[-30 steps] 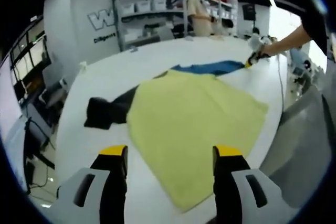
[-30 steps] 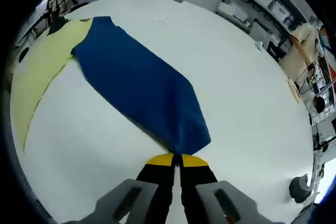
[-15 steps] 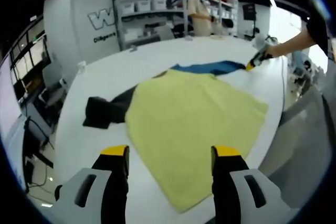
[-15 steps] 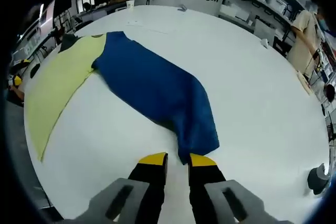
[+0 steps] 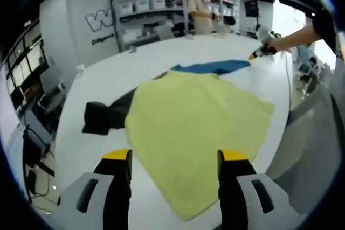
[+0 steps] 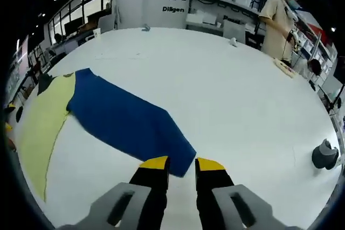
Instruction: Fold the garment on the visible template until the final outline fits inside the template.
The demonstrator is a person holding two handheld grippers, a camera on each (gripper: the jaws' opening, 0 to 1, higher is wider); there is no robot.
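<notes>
— Left gripper (image 5: 175,157)?
— Jaws spread wide, grasping nothing. The yellow garment (image 5: 197,125) lies flat on the white surface (image 5: 108,79) just ahead of and between the jaws. A black garment (image 5: 102,119) sticks out from under it, ahead and left of the jaws.

— Right gripper (image 6: 182,164)?
— Jaws parted, released. The end of the blue garment (image 6: 121,122) lies on the surface just ahead of the tips, not gripped. It stretches away ahead-left to the yellow garment.

white bench (image 6: 232,100) | grey shelving (image 5: 148,17) with bins | white lettered wall (image 5: 89,25) | ceiling spotlights | perhaps windows left
</notes>
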